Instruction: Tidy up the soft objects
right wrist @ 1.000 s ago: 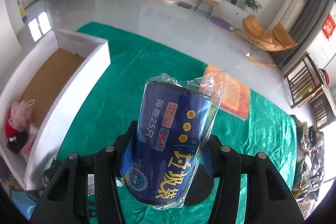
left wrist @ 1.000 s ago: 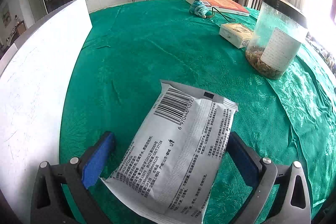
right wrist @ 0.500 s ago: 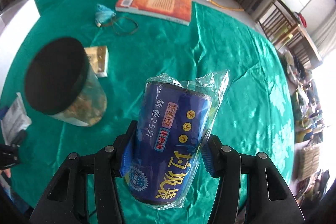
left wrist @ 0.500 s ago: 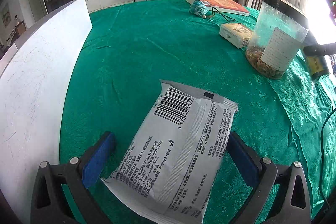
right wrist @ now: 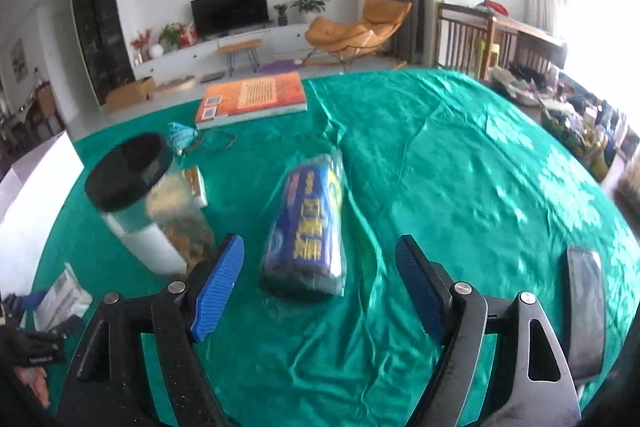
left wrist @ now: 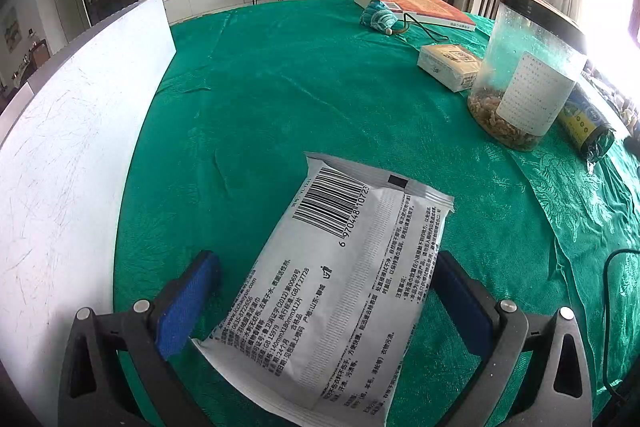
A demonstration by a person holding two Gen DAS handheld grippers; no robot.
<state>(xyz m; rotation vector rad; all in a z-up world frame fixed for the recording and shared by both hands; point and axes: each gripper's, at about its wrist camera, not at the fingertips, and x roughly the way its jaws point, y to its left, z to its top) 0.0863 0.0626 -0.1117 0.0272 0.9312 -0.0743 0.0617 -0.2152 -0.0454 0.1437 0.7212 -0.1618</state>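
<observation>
A white soft packet point(left wrist: 340, 279) with a barcode lies slanted on the green tablecloth point(left wrist: 304, 99). My left gripper point(left wrist: 326, 259) stands wide around it: the right pad is at the packet's edge, and the left pad point(left wrist: 186, 301) is mostly clear of it. A blue roll of bags in clear wrap point(right wrist: 308, 227) lies on the cloth between the pads of my right gripper point(right wrist: 320, 241), whose jaws are opening and touch nothing. The same roll point(left wrist: 584, 119) shows in the left wrist view, behind the jar.
A clear jar with a black lid point(left wrist: 520, 83) stands left of the roll. A small cream box point(left wrist: 448, 67), a teal pouch with a cord point(left wrist: 378, 19) and an orange book point(right wrist: 256, 99) lie farther back. A white box wall point(left wrist: 72, 147) borders the left. A flat dark slab point(right wrist: 586, 311) lies at the right.
My right gripper came down to the table beside the jar and let go of the blue roll, which now lies on the cloth. The left gripper and packet kept still.
</observation>
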